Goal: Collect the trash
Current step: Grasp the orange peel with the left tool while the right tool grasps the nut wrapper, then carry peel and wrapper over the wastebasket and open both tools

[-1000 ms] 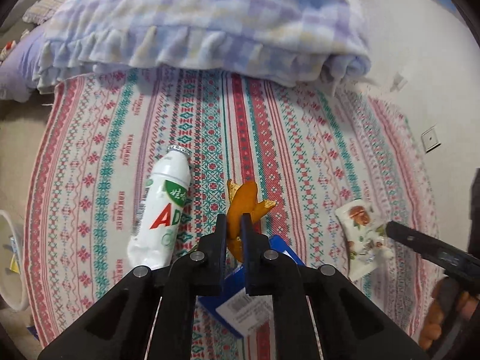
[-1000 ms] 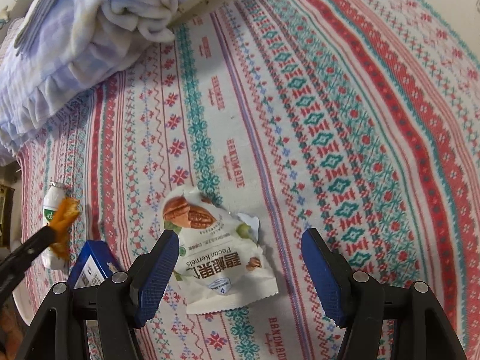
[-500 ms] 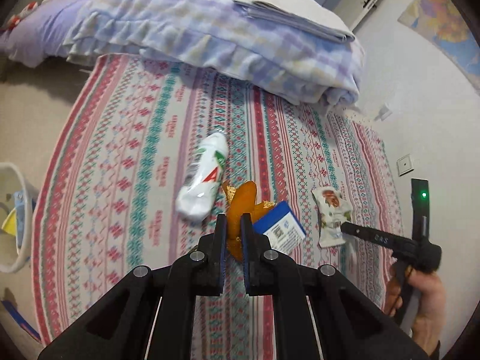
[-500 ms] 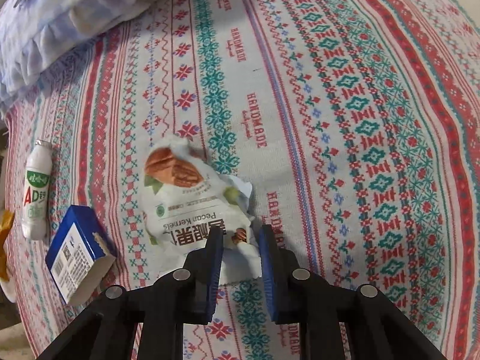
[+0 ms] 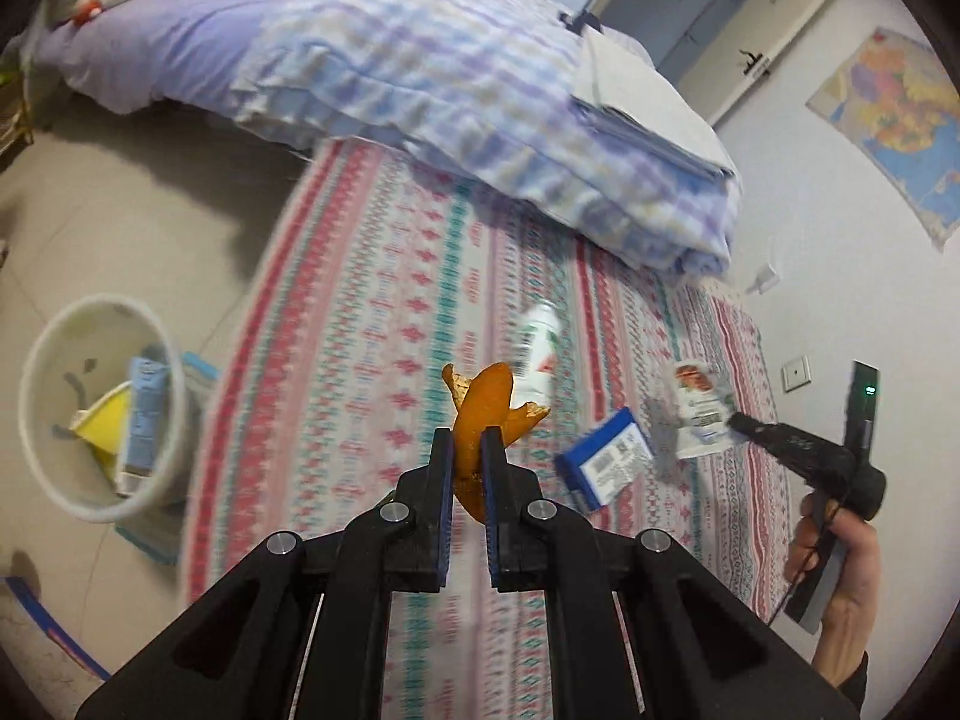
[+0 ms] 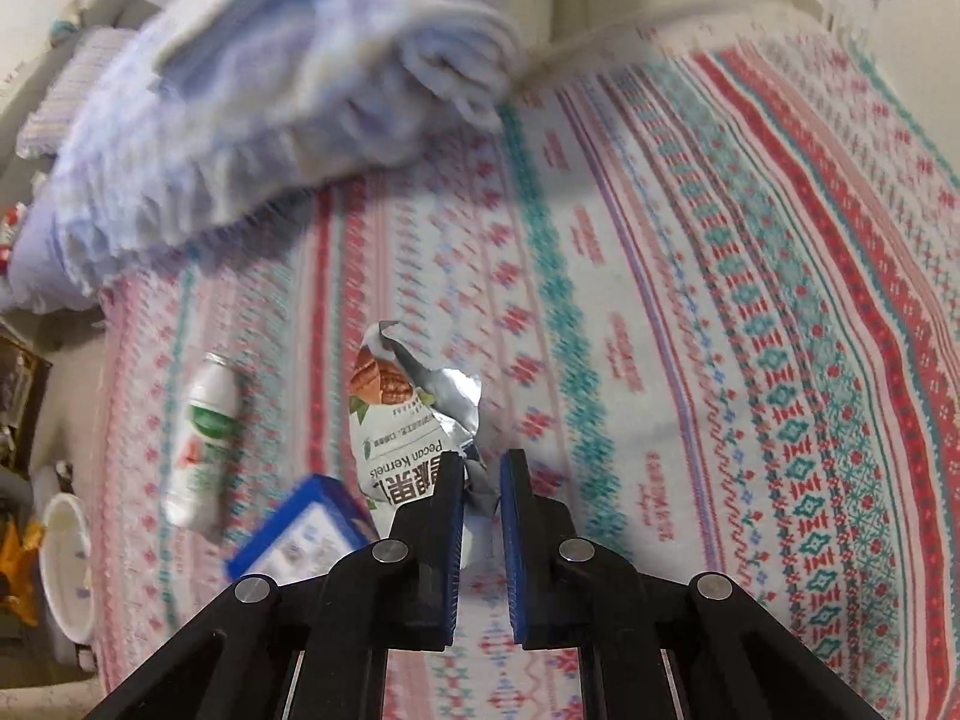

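Note:
My left gripper (image 5: 463,450) is shut on an orange peel (image 5: 486,405), held up above the patterned bedspread (image 5: 372,324). My right gripper (image 6: 482,467) is shut on a white pecan wrapper (image 6: 396,420) and holds it lifted off the spread; the left wrist view shows the wrapper (image 5: 699,411) at that gripper's tip. A white drink bottle (image 6: 204,444) and a blue box (image 6: 294,534) lie on the spread to the wrapper's left. The bottle (image 5: 540,348) and box (image 5: 606,462) lie just beyond the peel. A white trash bin (image 5: 42,360) stands on the floor at the left.
The bin holds a yellow piece (image 5: 111,423) and a light blue carton (image 5: 144,414). A folded checked quilt (image 5: 480,96) lies across the far end of the bed. A wall (image 5: 828,228) with a socket (image 5: 795,372) runs along the right. A hand (image 5: 840,546) grips the right tool.
The left gripper has risen and swung left with the peel, bringing the bin into view. The right gripper shut on the pecan wrapper and lifted it off the spread.

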